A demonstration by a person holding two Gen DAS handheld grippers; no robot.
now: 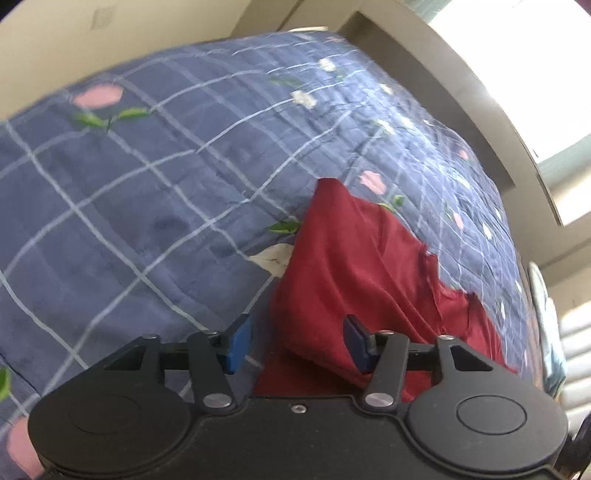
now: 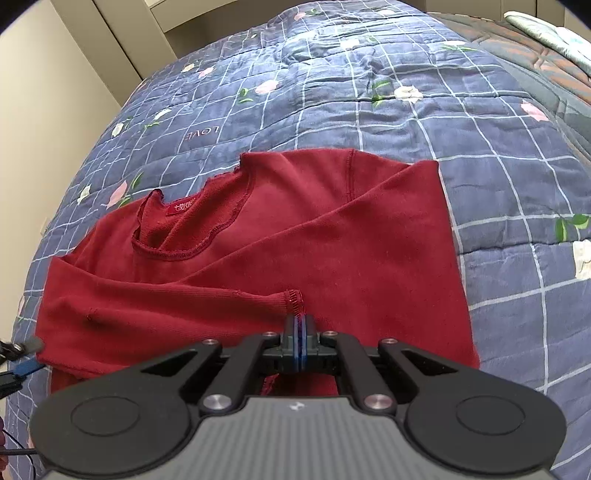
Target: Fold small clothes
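Right gripper (image 2: 298,325) pinches sleeve cuff (image 2: 293,297) of dark red knit top (image 2: 332,236) on blue checked floral quilt (image 2: 369,74); sleeve runs leftward across body. Left gripper (image 1: 297,341) spread, at top's left edge.

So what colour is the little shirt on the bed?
Dark red long-sleeved shirt, clearest in the right wrist view.

A home bedroom: a bed under a blue checked floral quilt (image 2: 332,92), beige cupboard doors (image 2: 122,33) behind it.
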